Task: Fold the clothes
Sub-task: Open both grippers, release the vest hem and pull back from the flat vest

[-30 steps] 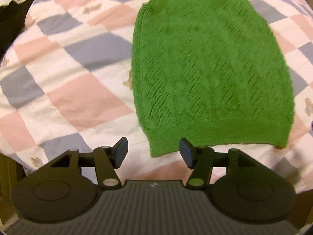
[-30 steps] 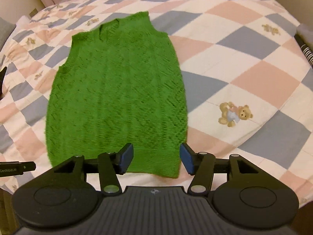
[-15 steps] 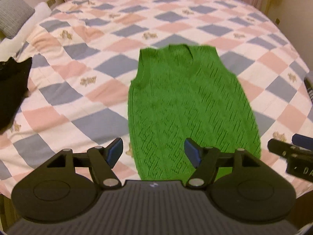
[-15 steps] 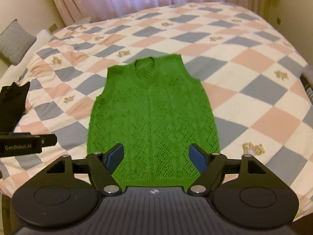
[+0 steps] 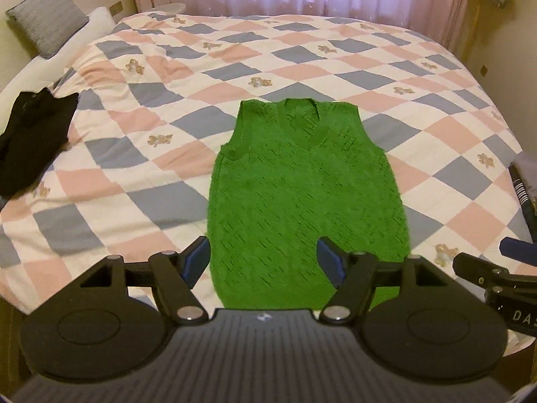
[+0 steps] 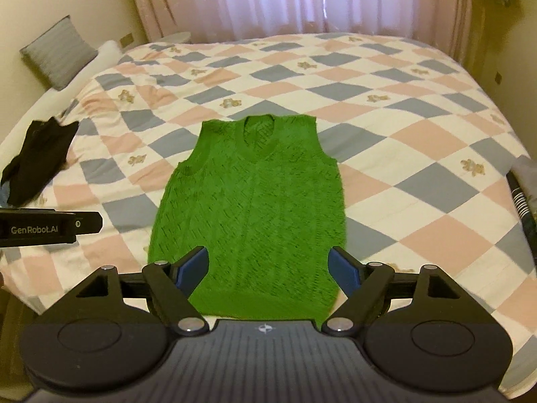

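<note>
A green knitted sleeveless vest (image 5: 302, 194) (image 6: 255, 201) lies flat on the bed, V-neck at the far end and hem toward me. My left gripper (image 5: 263, 262) hovers open above the hem, nothing between its blue-padded fingers. My right gripper (image 6: 268, 270) is also open and empty, held above the hem's near edge. Each gripper's body shows at the edge of the other's view: the right one (image 5: 496, 278) at the right of the left wrist view, the left one (image 6: 43, 226) at the left of the right wrist view.
The bed carries a pink, blue and white checked quilt (image 5: 141, 154) (image 6: 419, 181) with teddy bears. A black garment (image 5: 30, 137) (image 6: 37, 161) lies at the left edge. A grey cushion (image 6: 57, 53) leans on the wall. Pink curtains (image 6: 302, 0) hang behind. A striped dark item (image 5: 523, 194) sits at the right edge.
Both grippers have pulled back and risen from close over the vest's hem, so the whole vest, bed and curtains now show. Their jaws have spread wider.
</note>
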`<state>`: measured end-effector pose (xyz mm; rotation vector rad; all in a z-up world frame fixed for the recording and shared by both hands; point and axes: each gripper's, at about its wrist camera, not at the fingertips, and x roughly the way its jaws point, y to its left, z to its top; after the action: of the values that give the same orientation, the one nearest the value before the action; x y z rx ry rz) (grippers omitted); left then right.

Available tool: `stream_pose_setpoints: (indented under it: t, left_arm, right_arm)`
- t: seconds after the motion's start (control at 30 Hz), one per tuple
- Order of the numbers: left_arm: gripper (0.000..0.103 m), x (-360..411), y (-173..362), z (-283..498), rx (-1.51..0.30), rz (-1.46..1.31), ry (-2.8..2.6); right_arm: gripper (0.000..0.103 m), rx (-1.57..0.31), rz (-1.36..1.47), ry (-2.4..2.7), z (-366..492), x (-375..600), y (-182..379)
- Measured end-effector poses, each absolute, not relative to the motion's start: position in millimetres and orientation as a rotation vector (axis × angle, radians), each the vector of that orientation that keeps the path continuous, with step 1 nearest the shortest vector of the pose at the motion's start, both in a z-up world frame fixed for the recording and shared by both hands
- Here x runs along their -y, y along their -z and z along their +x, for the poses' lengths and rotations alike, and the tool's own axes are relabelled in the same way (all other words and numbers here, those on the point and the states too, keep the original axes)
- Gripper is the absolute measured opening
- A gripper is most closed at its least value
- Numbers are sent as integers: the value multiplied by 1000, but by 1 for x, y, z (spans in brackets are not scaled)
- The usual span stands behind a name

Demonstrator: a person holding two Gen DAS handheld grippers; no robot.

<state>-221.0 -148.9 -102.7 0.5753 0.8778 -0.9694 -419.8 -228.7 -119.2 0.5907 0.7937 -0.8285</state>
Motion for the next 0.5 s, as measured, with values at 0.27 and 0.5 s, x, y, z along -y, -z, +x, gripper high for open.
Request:
stream_pose_setpoints:
  t: [0.27, 0.5]
  left_arm:
    - [67, 106, 109, -274, -922, 540, 875]
    - [70, 82, 99, -312, -886, 527, 860]
  right_arm:
    - [81, -812, 541, 767, -470, 206, 115]
    - [81, -819, 501, 710, -491, 185, 110]
